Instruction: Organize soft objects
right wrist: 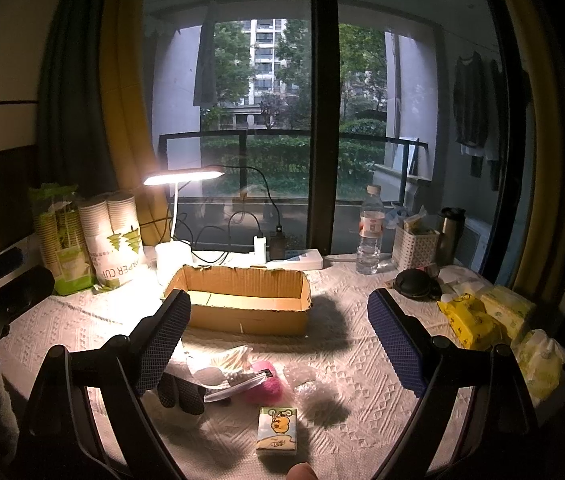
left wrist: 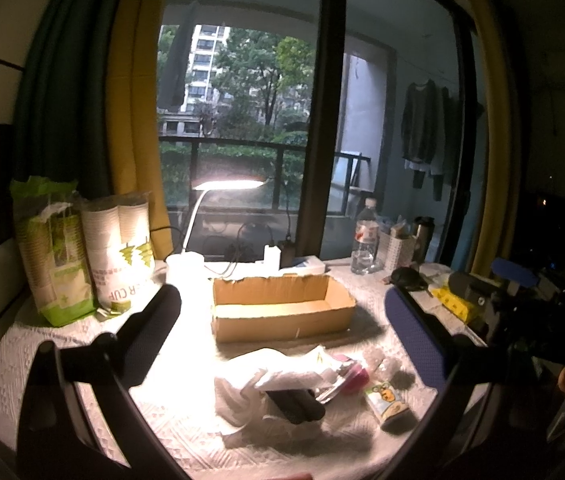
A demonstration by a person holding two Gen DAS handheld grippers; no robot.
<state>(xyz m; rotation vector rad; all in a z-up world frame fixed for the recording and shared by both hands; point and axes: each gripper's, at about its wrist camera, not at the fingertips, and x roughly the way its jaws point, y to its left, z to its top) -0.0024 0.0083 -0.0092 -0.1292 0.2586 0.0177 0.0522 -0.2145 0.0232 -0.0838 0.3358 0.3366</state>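
Hovering wide open w/ nothing held, the right hand-held gripper (right wrist: 278, 344) and left hand-held gripper (left wrist: 282, 332) both face the soft pile (right wrist: 218, 380) on the bench (right wrist: 362, 360), just below & ahead. Cardboard box (right wrist: 242, 300) sits behind it, long side across.

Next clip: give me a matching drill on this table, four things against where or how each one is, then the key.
Things:
1. Cardboard box
2. Desk lamp
3. Water bottle
4. Tissue pack

Places or states:
A. Nearest the camera, lying flat on the cloth
B. Upright at the window, right of the box
C. Open-topped and empty, mid-table
D. Switched on, behind the box to its left

Pairs: 1-C, 2-D, 3-B, 4-A
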